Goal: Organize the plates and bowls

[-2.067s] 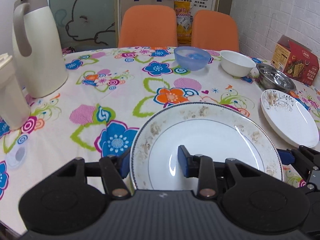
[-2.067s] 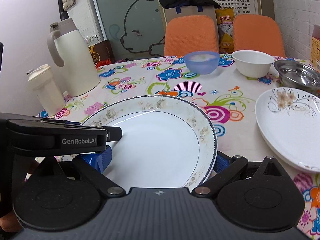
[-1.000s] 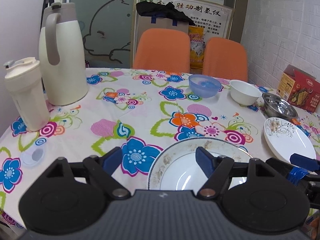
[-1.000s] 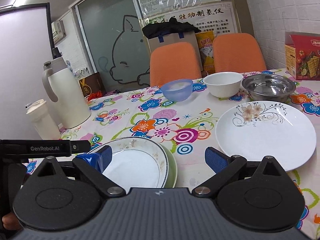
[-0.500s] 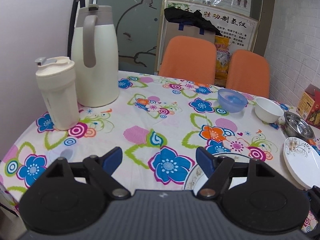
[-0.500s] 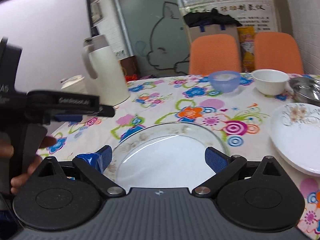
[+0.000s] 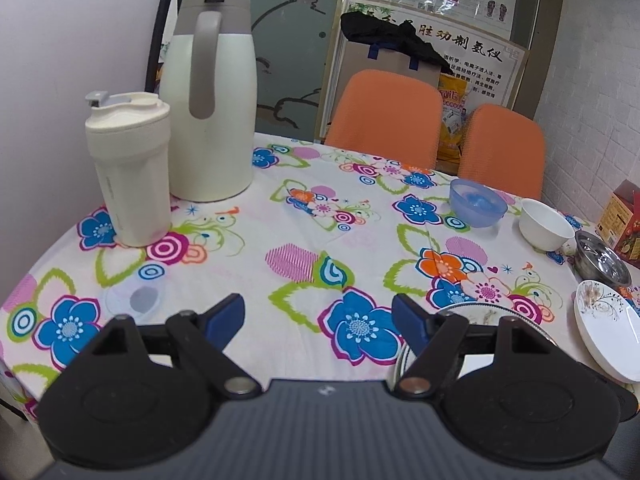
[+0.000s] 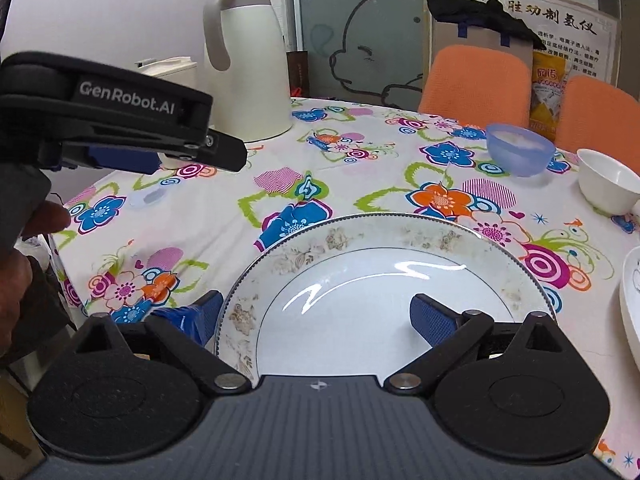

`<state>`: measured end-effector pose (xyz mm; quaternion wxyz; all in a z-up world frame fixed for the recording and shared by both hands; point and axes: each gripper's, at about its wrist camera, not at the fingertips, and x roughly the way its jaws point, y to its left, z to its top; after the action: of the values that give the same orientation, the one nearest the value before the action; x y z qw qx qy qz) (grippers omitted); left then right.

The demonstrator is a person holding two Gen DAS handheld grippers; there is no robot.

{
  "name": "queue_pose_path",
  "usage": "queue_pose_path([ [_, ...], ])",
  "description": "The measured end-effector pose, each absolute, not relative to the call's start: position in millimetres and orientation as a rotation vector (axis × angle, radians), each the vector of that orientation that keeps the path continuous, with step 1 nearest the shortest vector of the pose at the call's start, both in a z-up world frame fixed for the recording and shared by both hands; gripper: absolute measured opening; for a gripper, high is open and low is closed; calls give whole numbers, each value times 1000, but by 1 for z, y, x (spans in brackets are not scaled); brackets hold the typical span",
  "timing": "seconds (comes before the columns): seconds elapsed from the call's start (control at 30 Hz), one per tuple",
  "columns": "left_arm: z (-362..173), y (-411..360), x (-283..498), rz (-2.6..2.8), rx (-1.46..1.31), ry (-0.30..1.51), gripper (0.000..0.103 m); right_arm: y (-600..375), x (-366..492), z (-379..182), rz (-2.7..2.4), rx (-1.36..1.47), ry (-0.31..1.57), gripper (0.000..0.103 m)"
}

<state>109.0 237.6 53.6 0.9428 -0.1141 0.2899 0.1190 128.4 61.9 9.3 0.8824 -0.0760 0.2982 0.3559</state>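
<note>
A large white plate [image 8: 380, 280] with a brown floral rim lies on the flowered tablecloth at the near edge. My right gripper [image 8: 320, 314] is open low over it, with the plate's left rim between the fingers. My left gripper [image 7: 318, 316] is open and holds nothing. It hangs left of the plate [image 7: 476, 312], and in the right wrist view it [image 8: 230, 154] shows at upper left. A smaller flowered plate [image 7: 604, 328] lies to the right. Behind it stand a steel bowl [image 7: 602, 264], a white bowl [image 7: 546, 226] and a blue bowl [image 7: 476, 202].
A cream thermos jug [image 7: 212, 96] and a cream tumbler [image 7: 128, 168] stand at the table's left. A small clear lid [image 7: 136, 300] lies near the left edge. Two orange chairs [image 7: 384, 116] are behind the table and a red box [image 7: 624, 216] at far right. A hand [image 8: 24, 240] holds the left gripper.
The left gripper let go of the large plate and drew back to the left. The right gripper pulled away, then came back low over the plate, which now lies on the table.
</note>
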Motion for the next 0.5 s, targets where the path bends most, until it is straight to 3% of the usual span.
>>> queue_pose_path([
  [0.3, 48, 229, 115, 222, -208, 612, 75, 59, 127, 6, 729, -142, 653, 87],
  [0.5, 35, 224, 125, 239, -213, 670, 75, 9, 107, 33, 692, -43, 544, 87],
])
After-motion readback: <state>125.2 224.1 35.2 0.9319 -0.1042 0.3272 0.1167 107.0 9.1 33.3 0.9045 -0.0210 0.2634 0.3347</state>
